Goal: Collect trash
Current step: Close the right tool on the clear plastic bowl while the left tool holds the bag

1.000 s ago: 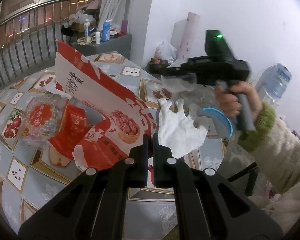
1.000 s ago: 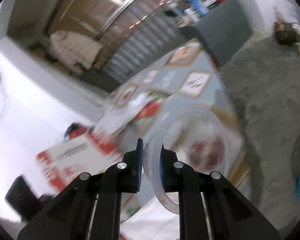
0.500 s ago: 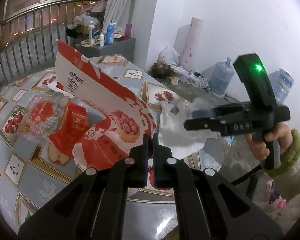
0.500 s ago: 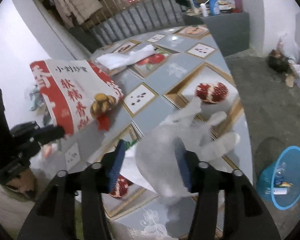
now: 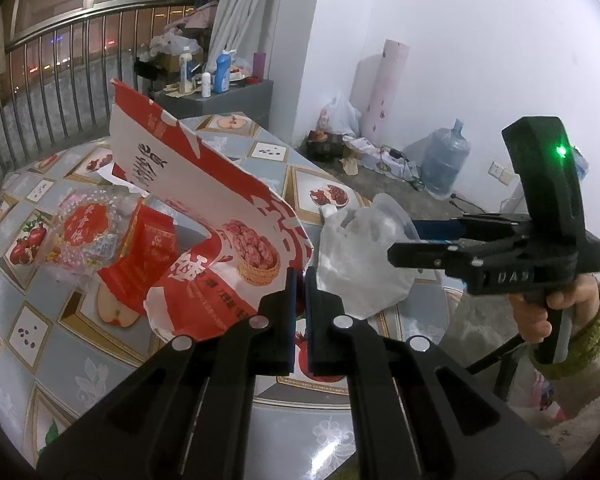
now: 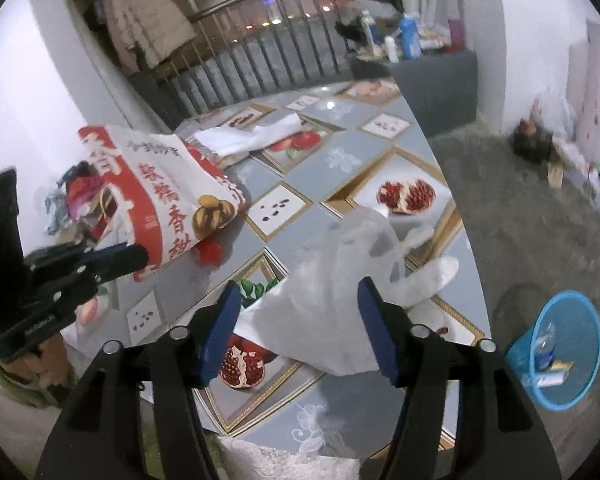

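On the left of the left wrist view, a clear crinkled wrapper with a red round label [image 5: 82,236] lies on the desk [image 5: 28,344], which is covered in a tiled fruit-print cloth. Just right of it sits a red foil packet [image 5: 140,256], partly under a large red-and-white paper bag [image 5: 204,216] that stands open and tilted. The left gripper [image 5: 299,280] has its jaws together, pinching the bag's lower edge. Right of the bag, a thin white plastic glove [image 5: 360,264] lies on the desk near its edge. Further right, the right gripper [image 5: 410,242] reaches in level over the glove, held by a hand [image 5: 540,312] in a green knitted cuff.

In the right wrist view, the left gripper [image 6: 140,254] shows at the far left, touching the bag [image 6: 160,196]. White paper [image 6: 240,138] lies behind the bag, further back on the desk [image 6: 340,160]. In the middle, the right gripper [image 6: 296,320] stands with its blue pads apart; its jaws have just been closing a little, with the glove [image 6: 340,292] between them but no pad visibly pressing on it. At the far right a blue bin [image 6: 560,348] stands on the floor beside the desk, holding a few scraps.
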`<state>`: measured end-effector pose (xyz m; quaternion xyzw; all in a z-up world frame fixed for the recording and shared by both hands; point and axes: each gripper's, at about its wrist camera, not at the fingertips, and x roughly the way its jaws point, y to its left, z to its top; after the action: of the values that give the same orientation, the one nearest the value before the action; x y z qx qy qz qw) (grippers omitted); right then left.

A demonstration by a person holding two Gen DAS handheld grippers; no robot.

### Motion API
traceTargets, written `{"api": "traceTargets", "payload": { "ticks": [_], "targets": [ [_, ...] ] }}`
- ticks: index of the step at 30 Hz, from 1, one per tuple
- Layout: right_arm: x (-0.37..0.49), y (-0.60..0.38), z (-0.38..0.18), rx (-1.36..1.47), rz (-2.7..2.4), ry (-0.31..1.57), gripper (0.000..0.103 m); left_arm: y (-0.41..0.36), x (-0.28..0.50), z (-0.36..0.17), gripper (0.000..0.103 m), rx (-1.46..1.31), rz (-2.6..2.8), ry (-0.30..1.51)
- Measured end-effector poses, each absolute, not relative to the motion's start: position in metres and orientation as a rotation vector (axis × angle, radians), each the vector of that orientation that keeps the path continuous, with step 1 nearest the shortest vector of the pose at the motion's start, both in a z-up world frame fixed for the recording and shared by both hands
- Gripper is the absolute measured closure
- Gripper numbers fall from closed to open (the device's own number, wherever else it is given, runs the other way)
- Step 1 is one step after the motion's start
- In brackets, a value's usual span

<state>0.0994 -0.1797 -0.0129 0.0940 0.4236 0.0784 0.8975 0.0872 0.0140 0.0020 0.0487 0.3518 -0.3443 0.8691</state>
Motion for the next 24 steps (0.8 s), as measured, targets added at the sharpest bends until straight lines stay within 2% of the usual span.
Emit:
{"api": "traceTargets", "payload": {
  "ticks": [6,10,18,24],
  "targets": [
    [0.096,-0.180,-0.018,0.215,0.145,0.882,0.081,0.012,0.085,0.004,0.101,0.112,-0.714,0.729],
    [0.092,-0.183,-0.020,0.235,0.139,0.879,0.095,0.012,0.084,0.005,0.101,0.115,-0.712,0.722],
    [0.083,-0.188,-0.011,0.265,0.140,0.824,0.097,0.012,0.077,0.012,0.102,0.160,-0.668,0.670],
    [0.073,-0.190,0.007,0.242,0.130,0.766,0.097,0.024,0.070,0.037,0.103,0.146,-0.643,0.592]
  ]
}}
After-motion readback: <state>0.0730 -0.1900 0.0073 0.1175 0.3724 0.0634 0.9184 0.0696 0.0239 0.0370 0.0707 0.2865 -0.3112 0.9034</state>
